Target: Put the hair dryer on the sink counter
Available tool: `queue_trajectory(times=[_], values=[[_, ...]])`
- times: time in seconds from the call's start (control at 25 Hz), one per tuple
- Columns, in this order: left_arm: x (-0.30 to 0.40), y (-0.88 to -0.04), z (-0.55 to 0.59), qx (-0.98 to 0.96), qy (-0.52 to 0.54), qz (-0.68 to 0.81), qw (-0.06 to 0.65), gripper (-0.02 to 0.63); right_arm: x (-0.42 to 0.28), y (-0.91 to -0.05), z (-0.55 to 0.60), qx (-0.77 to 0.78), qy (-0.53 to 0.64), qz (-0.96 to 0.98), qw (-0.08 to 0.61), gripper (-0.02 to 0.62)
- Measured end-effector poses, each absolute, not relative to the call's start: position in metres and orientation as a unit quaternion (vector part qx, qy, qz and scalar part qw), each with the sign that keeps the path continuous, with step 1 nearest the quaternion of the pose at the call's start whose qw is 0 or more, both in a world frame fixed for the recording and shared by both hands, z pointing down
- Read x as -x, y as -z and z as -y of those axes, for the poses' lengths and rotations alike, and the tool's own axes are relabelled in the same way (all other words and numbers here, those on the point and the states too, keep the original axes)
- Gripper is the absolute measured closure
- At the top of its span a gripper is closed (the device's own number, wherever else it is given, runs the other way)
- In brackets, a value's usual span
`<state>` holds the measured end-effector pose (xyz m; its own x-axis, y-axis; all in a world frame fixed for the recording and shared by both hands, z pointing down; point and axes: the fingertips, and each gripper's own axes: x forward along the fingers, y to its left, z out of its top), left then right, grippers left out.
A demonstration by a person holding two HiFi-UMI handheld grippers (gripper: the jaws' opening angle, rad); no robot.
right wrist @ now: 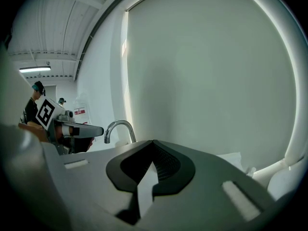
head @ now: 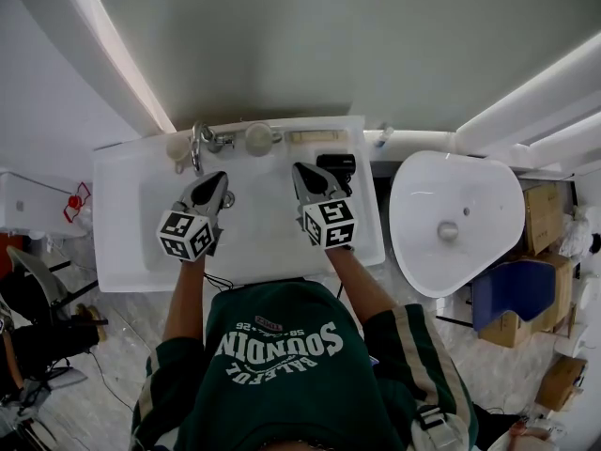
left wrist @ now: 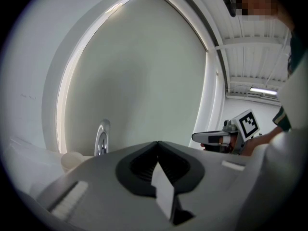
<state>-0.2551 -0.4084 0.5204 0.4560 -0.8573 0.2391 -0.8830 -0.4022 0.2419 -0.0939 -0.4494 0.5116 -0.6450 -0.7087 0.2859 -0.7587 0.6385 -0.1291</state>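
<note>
A black hair dryer (head: 338, 167) lies on the white sink counter (head: 362, 238) at the back right corner, just right of my right gripper's tip. In the head view both grippers hover side by side over the basin. My left gripper (head: 217, 180) is shut, and nothing shows between its fingers. My right gripper (head: 303, 171) is also shut and empty. In the left gripper view the jaws of the left gripper (left wrist: 158, 143) meet at the tip, and the right gripper (left wrist: 216, 137) shows off to the side. In the right gripper view the right gripper (right wrist: 153, 142) is closed too.
A chrome faucet (head: 197, 145) and two pale cups (head: 258, 137) stand along the counter's back edge, under a large mirror wall. A white rounded basin (head: 455, 219) sits to the right, with cardboard boxes (head: 543, 216) and a blue box (head: 512, 294) beyond it.
</note>
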Motion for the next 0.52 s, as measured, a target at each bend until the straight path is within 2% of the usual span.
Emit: queue_trajectory(times=[0.52], values=[[0.2488,-0.5243,0.4039,-0.836,-0.039,0.520,0.171,0.555,0.0907,-0.5154,0.4444,-0.400,-0.130,0.902,0.098,0.591]])
